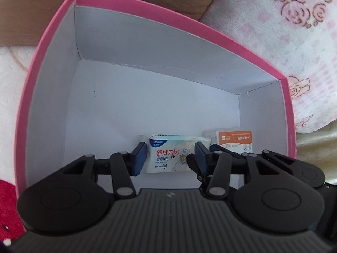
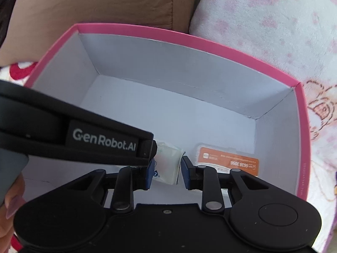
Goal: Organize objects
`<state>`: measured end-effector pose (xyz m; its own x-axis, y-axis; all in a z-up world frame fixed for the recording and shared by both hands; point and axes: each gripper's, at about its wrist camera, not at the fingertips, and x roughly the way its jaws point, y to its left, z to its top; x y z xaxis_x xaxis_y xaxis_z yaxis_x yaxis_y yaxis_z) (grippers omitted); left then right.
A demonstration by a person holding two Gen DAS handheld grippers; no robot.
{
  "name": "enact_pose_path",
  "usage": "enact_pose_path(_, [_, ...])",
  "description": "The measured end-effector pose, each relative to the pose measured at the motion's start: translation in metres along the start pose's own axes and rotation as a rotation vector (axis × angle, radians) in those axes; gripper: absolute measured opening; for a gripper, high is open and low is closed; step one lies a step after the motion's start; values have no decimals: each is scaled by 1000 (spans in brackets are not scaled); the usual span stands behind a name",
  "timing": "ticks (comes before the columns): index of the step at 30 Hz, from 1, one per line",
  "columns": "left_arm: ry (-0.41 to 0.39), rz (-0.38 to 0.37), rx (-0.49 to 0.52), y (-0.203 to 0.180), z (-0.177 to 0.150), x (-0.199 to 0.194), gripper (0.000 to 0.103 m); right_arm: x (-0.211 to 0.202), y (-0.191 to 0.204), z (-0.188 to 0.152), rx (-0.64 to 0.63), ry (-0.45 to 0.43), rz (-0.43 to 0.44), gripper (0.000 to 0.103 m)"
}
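Observation:
A pink box (image 1: 52, 33) with a white inside lies open; it also shows in the right wrist view (image 2: 210, 40). A white wet-wipes pack (image 1: 168, 155) lies on its floor, between the blue pads of my left gripper (image 1: 169, 158), which is open around it. An orange-labelled packet (image 1: 236, 142) lies to its right, near the box corner. In the right wrist view the wipes pack (image 2: 168, 162) sits between the pads of my right gripper (image 2: 166, 174), which is open. The left gripper's body crosses that view from the left, and the orange packet (image 2: 229, 160) lies beyond the right finger.
The box rests on a pink floral blanket (image 1: 284, 31). A brown cushion (image 2: 94, 2) lies behind the box. Red fabric (image 1: 6, 191) shows at the lower left. A hand with painted nails (image 2: 12, 202) holds the left gripper.

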<state>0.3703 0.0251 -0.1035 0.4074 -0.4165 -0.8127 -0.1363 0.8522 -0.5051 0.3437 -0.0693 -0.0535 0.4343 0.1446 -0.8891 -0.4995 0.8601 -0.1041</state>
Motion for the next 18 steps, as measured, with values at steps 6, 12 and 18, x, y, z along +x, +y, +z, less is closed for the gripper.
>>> enact_pose_path(6, [-15,-47,-41,3,-3,6,47,-6,8,-7,-39,-36,-58,22])
enact_pose_path(12, [-29,-59,-56,4,-4,7,48,-32,-10,-26,25,-75,-17,23])
enact_pose_path(18, [-37,45,139,-22,-11,-8,48,-65,-29,-45,132,-153,89,23])
